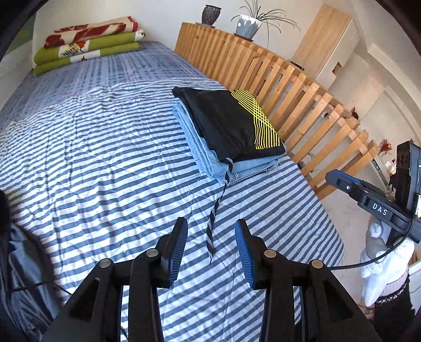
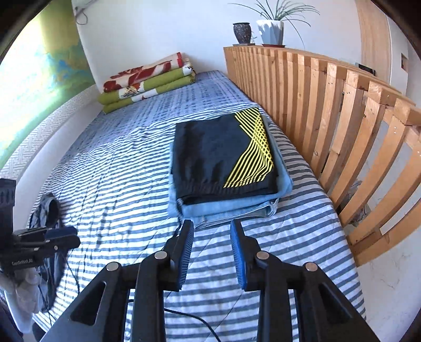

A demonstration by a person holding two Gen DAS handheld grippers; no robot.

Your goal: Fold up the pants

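Folded black pants (image 1: pixel 226 121) (image 2: pixel 221 155) with yellow line print lie on top of folded light blue jeans (image 1: pixel 200 147) (image 2: pixel 236 207) on the striped bed. A black drawstring (image 1: pixel 218 207) trails from the black pants toward my left gripper (image 1: pixel 211 223), which is open above the sheet with the string's end between its fingers, untouched. My right gripper (image 2: pixel 211 223) is open just short of the jeans' near edge, holding nothing. In the left wrist view the right gripper's body (image 1: pixel 373 200) shows at the right edge; in the right wrist view the left one (image 2: pixel 39 242) shows at the left.
The bed (image 1: pixel 105 171) (image 2: pixel 118 163) has a blue-and-white striped sheet. Folded green and red blankets (image 1: pixel 86 44) (image 2: pixel 147 81) lie at its far end. A wooden slatted rail (image 1: pixel 289 86) (image 2: pixel 342 118) runs along the right side, with plant pots (image 1: pixel 247 23) (image 2: pixel 271 31) on top. Dark clothing (image 2: pixel 50 210) lies at the bed's left edge.
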